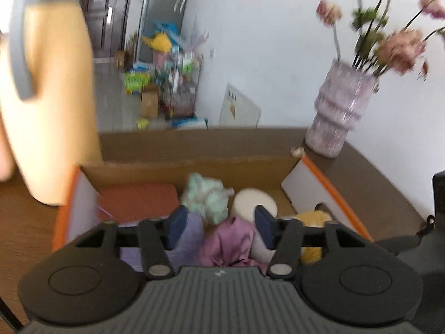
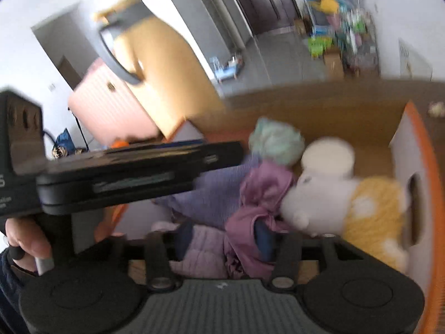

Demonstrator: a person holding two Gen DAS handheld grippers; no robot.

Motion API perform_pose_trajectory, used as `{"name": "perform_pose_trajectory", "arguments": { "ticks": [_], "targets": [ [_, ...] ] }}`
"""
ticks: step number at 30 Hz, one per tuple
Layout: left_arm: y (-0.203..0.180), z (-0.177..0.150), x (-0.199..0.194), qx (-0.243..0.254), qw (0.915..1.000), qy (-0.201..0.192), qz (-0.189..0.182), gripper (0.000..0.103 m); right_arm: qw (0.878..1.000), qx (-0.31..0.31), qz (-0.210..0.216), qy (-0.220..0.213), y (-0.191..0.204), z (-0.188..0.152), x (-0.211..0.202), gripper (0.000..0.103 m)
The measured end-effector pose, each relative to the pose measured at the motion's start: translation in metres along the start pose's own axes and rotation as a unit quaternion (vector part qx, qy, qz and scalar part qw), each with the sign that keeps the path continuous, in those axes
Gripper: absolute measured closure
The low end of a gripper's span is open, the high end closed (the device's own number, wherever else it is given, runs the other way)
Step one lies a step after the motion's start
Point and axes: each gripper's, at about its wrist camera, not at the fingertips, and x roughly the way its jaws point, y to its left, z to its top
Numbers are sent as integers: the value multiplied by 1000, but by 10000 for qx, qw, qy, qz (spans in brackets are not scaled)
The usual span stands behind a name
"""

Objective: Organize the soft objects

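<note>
We've got both grippers hanging over the open brown cardboard box with orange-edged white end flaps point(image 1: 331, 183), which sits on the brown wooden table point(image 1: 25, 222). Everything's a bit motion-blurred, fair warning.

From the left wrist view, the left gripper point(image 1: 219, 226) has its blue-padded jaws standing apart with nothing pinched between them. Below the gap lie the crumpled mauve satin cloth point(image 1: 230, 239) and, at about 9 o'clock from it, the folded lavender ribbed cloth point(image 1: 192, 231). At 12 o'clock from those sits the fluffy mint-green pom-pom ball point(image 1: 207, 194), with the round white foam puff point(image 1: 254, 203) just beside it at 3 o'clock. A flat terracotta-orange pad point(image 1: 139, 201) fills the box's 9 o'clock corner. The white plush toy in a yellow knitted outfit point(image 1: 313, 220) peeks out at 3 o'clock behind the right-hand finger.

In the right wrist view, the right gripper point(image 2: 222, 236) also has its jaws apart; the mauve cloth drapes over the inside of the finger at 3 o'clock, but it isn't squeezed.

Outside the box we see a ribbed lilac glass vase of pink flowers point(image 1: 339, 111) at 2 o'clock and a tall pale-yellow jug with a grey handle point(image 1: 55, 97) at 10 o'clock, both standing on the table.
</note>
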Motion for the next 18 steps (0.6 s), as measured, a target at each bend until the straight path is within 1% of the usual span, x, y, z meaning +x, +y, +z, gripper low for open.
{"name": "perform_pose_trajectory", "arguments": {
  "ticks": [1,3,5,6,8,9,10,11,12,14,16,18],
  "targets": [
    [1,0,-19,22,9998,-180,71,34,9998,-92,-50,-163,2,0,-12,49],
    [1,-3,-51,77,9986,-458,248,32,9973,-312,-237,-626,10,-7,-49,47],
    [1,-15,-91,140,9958,-774,480,29,9915,-374,-494,-1141,15,-17,-88,41],
    [-1,-24,-112,177,9938,-934,575,27,9872,-398,-633,-1408,18,-24,-107,40],
    [-7,-43,-147,199,9904,-1193,676,24,9769,-542,-870,-1875,29,-49,-143,34],
    [-11,-53,-163,206,9889,-1307,681,21,9707,-600,-1013,-2094,35,-65,-157,32],
    [-16,-65,-179,241,9874,-1416,659,20,9647,-672,-1138,-2276,41,-79,-166,28],
    [-22,-80,-197,273,9860,-1509,653,18,9605,-772,-1223,-2379,47,-94,-175,25],
    [-27,-92,-208,289,9850,-1571,661,17,9550,-885,-1357,-2484,52,-111,-181,25],
    [-39,-121,-233,374,9817,-1704,764,14,9438,-1086,-1633,-2661,64,-146,-194,22],
    [-50,-148,-253,421,9782,-1822,899,13,9347,-1235,-1785,-2815,74,-178,-207,20],
    [-60,-169,-268,346,9769,-1878,959,12,9299,-1322,-1847,-2894,82,-204,-221,17]
  ]
}}
